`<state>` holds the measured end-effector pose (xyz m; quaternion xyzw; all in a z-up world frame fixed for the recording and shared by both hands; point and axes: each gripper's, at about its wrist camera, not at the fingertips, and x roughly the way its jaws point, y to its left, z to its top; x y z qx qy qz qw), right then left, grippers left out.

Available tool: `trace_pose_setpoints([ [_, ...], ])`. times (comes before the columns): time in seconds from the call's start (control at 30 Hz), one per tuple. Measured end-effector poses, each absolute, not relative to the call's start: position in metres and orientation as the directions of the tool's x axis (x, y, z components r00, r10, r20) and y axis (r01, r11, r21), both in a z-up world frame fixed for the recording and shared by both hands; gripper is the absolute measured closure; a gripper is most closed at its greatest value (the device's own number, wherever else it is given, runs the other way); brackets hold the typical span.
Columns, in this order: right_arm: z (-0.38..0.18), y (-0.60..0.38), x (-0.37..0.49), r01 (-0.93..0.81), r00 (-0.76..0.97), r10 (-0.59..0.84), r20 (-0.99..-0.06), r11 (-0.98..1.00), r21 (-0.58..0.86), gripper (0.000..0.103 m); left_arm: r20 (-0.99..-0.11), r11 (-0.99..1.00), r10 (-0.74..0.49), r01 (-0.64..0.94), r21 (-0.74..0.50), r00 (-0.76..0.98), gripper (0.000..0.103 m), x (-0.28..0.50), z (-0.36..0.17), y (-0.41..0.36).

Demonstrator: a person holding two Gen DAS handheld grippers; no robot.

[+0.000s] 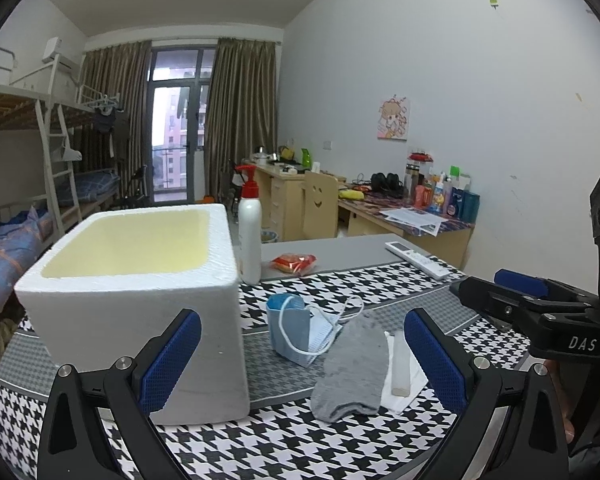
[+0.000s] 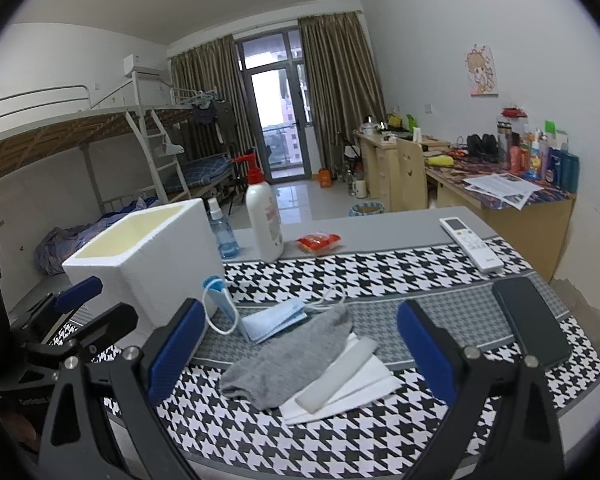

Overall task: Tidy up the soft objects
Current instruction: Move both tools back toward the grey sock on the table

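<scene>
A grey sock [image 1: 352,368] [image 2: 288,356] lies flat on the houndstooth cloth, partly over a folded white tissue [image 1: 404,390] [image 2: 364,388] with a pale plastic stick [image 1: 400,360] [image 2: 340,376] on it. Just behind the sock is a crumpled blue face mask [image 1: 296,330] [image 2: 268,320], its white ear loops loose. A white foam box [image 1: 140,300] [image 2: 152,256] stands open-topped to the left. My left gripper [image 1: 304,360] [image 2: 96,306] is open near the box's corner, short of the sock. My right gripper [image 2: 302,344] [image 1: 500,296] is open, hovering before the sock and tissue.
Behind the box stand a white pump bottle [image 1: 250,232] [image 2: 264,220] and a blue spray bottle [image 2: 222,232]. A red packet [image 1: 294,263] [image 2: 319,242], a white remote [image 1: 418,259] [image 2: 470,244] and a black phone [image 2: 530,326] lie further back and right.
</scene>
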<state>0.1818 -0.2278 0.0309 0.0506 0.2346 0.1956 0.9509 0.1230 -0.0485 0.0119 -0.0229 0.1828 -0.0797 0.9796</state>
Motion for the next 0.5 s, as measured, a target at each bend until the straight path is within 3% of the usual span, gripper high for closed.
trace_pose_setpoints([
  [0.5,0.009,-0.245,0.197,-0.293,0.790,0.350,-0.504,0.937,0.191,0.004,-0.422,0.977,-0.211,0.201,-0.067,0.882,0.001,0.138,-0.006,-0.069],
])
